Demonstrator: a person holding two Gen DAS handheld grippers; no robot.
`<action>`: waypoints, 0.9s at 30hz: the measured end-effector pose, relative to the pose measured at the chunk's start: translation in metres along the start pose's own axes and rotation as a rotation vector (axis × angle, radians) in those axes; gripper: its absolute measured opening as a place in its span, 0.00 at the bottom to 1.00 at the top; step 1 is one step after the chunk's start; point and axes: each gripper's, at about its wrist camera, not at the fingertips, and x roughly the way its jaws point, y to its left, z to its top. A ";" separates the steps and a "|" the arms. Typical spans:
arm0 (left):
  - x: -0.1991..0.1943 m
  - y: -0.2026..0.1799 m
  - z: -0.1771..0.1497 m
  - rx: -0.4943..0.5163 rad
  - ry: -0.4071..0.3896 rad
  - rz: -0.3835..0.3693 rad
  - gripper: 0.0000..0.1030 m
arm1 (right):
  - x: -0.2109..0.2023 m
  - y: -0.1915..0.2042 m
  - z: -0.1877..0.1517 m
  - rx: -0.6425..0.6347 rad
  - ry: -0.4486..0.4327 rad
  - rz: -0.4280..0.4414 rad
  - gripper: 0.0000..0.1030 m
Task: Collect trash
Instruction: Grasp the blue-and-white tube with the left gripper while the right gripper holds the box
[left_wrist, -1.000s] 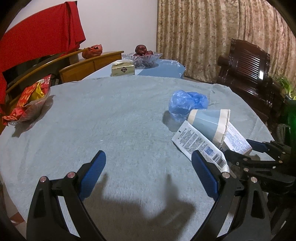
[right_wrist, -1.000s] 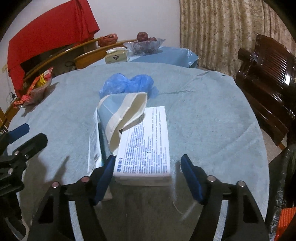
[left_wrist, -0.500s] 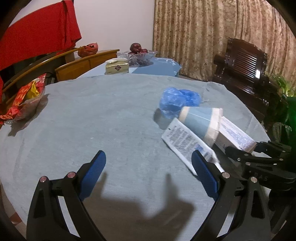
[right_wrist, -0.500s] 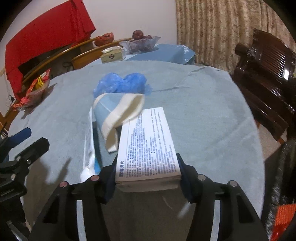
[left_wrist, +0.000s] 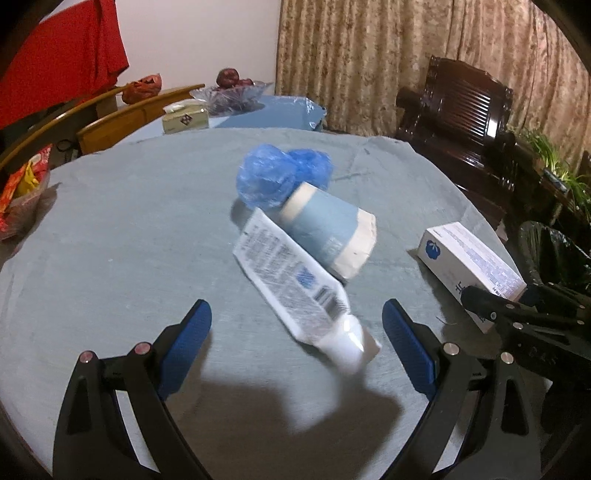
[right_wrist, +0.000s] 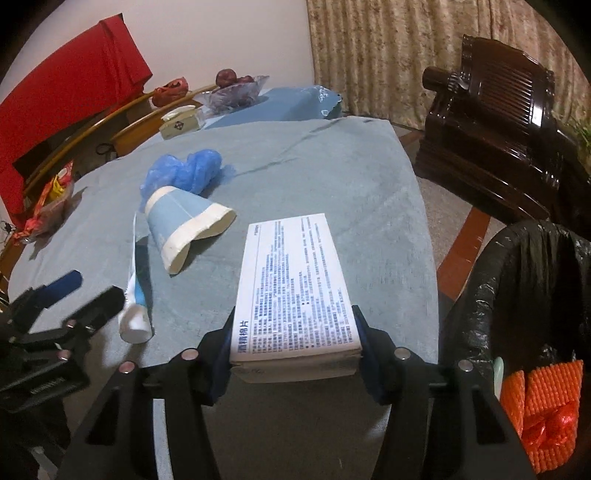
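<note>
My right gripper (right_wrist: 293, 350) is shut on a white printed box (right_wrist: 295, 288) and holds it off the table near the right edge; the box also shows in the left wrist view (left_wrist: 469, 262). My left gripper (left_wrist: 295, 339) is open, its jaws on either side of a white tube (left_wrist: 295, 291) lying on the table. A crushed blue and cream paper cup (left_wrist: 328, 229) lies behind the tube. A crumpled blue plastic bag (left_wrist: 280, 177) lies behind the cup. In the right wrist view the tube (right_wrist: 136, 291), cup (right_wrist: 184, 225) and bag (right_wrist: 184, 173) lie to the left.
A bin lined with a black bag (right_wrist: 532, 295), holding orange netting (right_wrist: 543, 406), stands at the right by the table edge. The round table has a grey-blue cloth (left_wrist: 129, 229). A snack bowl (left_wrist: 22, 192) sits far left. Dark wooden chair (left_wrist: 461, 110) at right.
My right gripper closed on the white box and lifted it away to the right. My left gripper moved right, so the tube now lies between its open jaws.
</note>
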 end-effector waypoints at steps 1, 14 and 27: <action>0.002 -0.001 0.000 0.001 0.009 0.001 0.88 | 0.000 0.002 0.001 -0.007 -0.004 0.002 0.55; 0.021 -0.002 -0.009 -0.062 0.106 -0.054 0.43 | -0.003 0.009 0.003 -0.017 -0.018 0.023 0.55; 0.004 0.027 -0.018 -0.054 0.131 -0.026 0.49 | 0.002 0.019 -0.004 -0.040 0.009 0.032 0.55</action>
